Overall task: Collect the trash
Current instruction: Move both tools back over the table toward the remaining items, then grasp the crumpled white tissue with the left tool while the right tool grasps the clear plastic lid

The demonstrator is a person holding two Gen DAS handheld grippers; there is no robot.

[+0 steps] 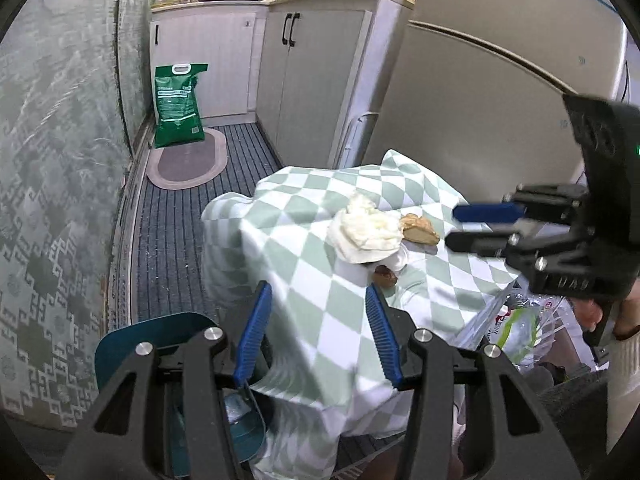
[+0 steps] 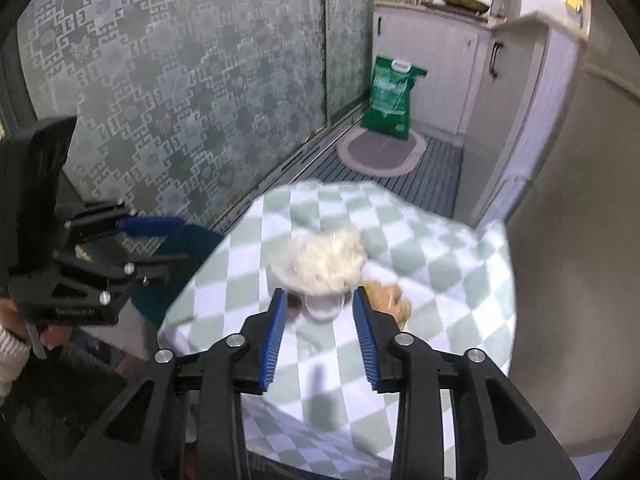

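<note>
A crumpled white tissue (image 1: 366, 230) lies on a small table under a green-and-white checked cloth (image 1: 316, 280). A piece of bread (image 1: 420, 229) lies right of it, a small brown scrap (image 1: 385, 276) and a small white cup (image 2: 322, 307) just in front. My left gripper (image 1: 318, 300) is open and empty, low over the cloth's near side. My right gripper (image 2: 320, 304) is open, its tips either side of the cup, just short of the tissue (image 2: 320, 262). It also shows from the side in the left wrist view (image 1: 454, 226).
A teal bin (image 1: 168, 340) stands on the floor left of the table. A plastic bag of rubbish (image 1: 516, 324) sits at the table's right. A fridge (image 1: 500, 80) and white cabinets (image 1: 312, 80) stand behind. A green sack (image 1: 178, 106) and an oval mat (image 1: 188, 162) lie on the striped floor.
</note>
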